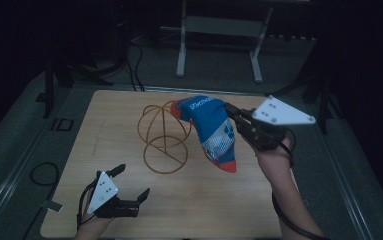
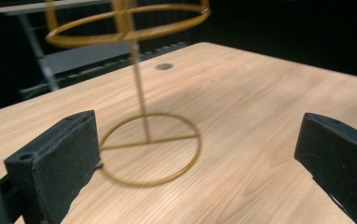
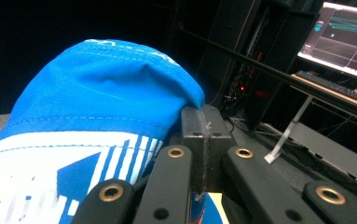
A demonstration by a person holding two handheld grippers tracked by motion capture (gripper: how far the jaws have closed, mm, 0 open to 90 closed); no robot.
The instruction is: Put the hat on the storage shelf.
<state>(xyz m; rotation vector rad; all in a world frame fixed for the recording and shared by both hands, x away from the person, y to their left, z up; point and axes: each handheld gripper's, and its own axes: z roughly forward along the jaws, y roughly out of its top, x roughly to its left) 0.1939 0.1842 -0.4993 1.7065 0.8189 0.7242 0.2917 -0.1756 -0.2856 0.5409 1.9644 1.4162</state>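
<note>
sock, blue with orange toe, hangs centre-right of the frame beside the gold wire stand, pinched at its edge by the right gripper, jaws fully closed on fabric. left gripper, lower left over the table, gapes wide, empty. soft, light, floppy: probably best taken at the cuff.

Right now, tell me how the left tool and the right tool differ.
The left tool stands wide open with nothing between its jaws; the right tool is shut on the blue sock. The left tool sits low near the table's front edge; the right tool is raised beside the gold wire stand. Both have black jaws and a grey three-cornered plate.
</note>
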